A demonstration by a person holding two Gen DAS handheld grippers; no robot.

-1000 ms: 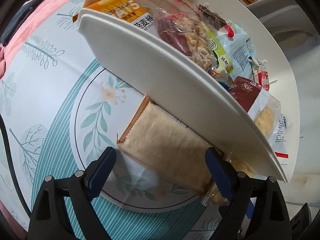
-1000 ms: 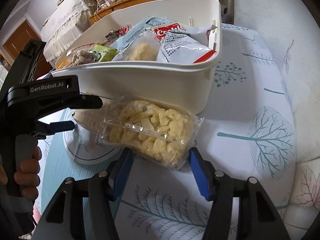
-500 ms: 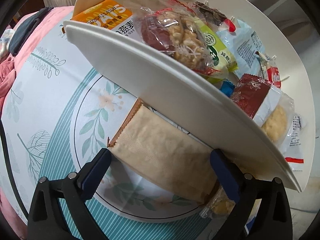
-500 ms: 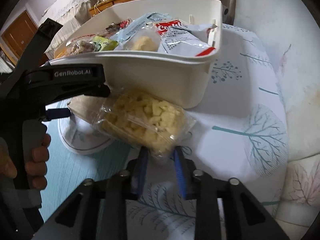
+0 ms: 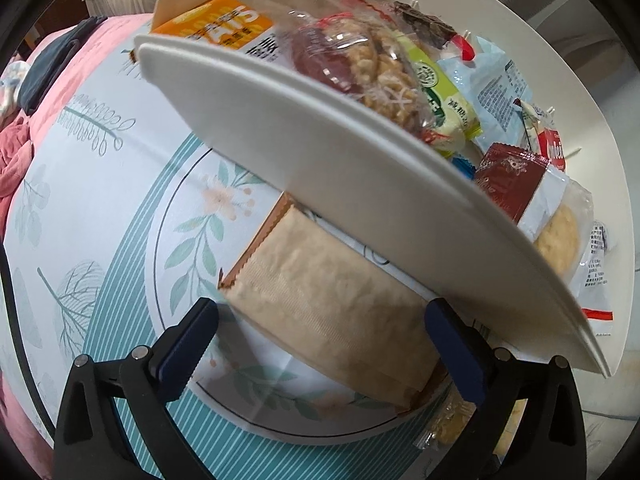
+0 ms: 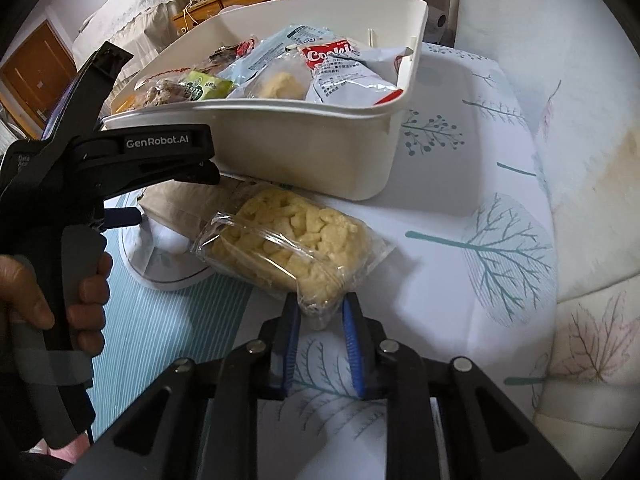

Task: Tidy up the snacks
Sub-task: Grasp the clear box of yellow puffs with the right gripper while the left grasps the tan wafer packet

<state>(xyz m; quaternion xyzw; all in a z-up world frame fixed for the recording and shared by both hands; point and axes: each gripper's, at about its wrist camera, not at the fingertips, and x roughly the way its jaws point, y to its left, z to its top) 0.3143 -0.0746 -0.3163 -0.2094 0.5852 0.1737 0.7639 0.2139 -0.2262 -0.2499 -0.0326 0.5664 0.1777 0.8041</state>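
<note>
where the clear bag of yellow puffed snacks (image 6: pixel 296 252) lies on the patterned cloth (image 6: pixel 460 292) just near of the white bin (image 6: pixel 304 148), the right gripper (image 6: pixel 320 308) pinches its near corner, jaws narrow on the plastic. left of the bag, touching it, lies a tan paper packet (image 5: pixel 332 300), its far edge under the bin's rim. the left gripper (image 5: pixel 320 328) straddles that packet, jaws wide, not gripping. the bin holds an orange oats box (image 5: pixel 216 24), a cookie bag (image 6: pixel 344 72) and other wrapped snacks.
</note>
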